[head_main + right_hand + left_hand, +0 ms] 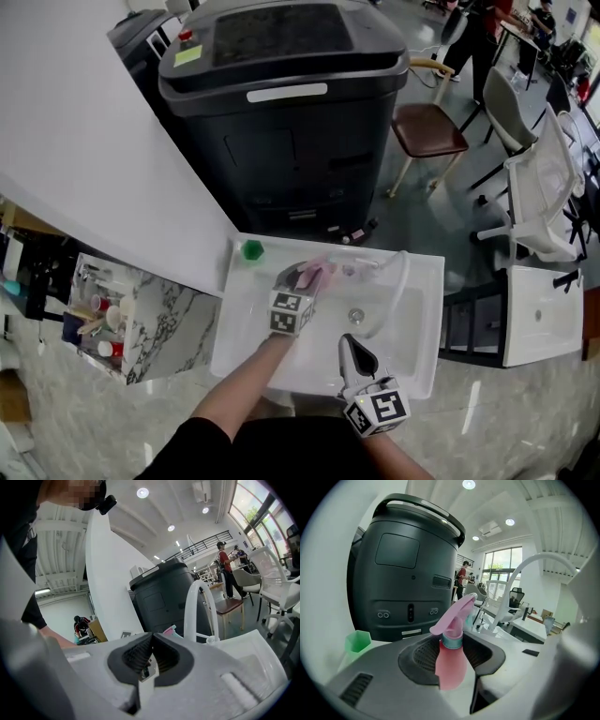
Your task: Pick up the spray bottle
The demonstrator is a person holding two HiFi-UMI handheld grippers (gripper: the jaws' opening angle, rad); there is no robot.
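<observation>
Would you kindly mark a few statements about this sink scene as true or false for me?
1. The pink spray bottle stands between the left gripper's jaws. True.
2. The right gripper's jaws grip the faucet. False: they are together on nothing, and the faucet stands beyond them.
3. A green cup sits at the far left corner of the sink. True.
4. The machine behind the sink is white. False: it is dark grey.

Head cam: steeply down over white sink [412,366]. Cams on left tongs [302,277] & right tongs [351,343]: low, close, facing dark bin [281,141]; all share faucet [401,281].
</observation>
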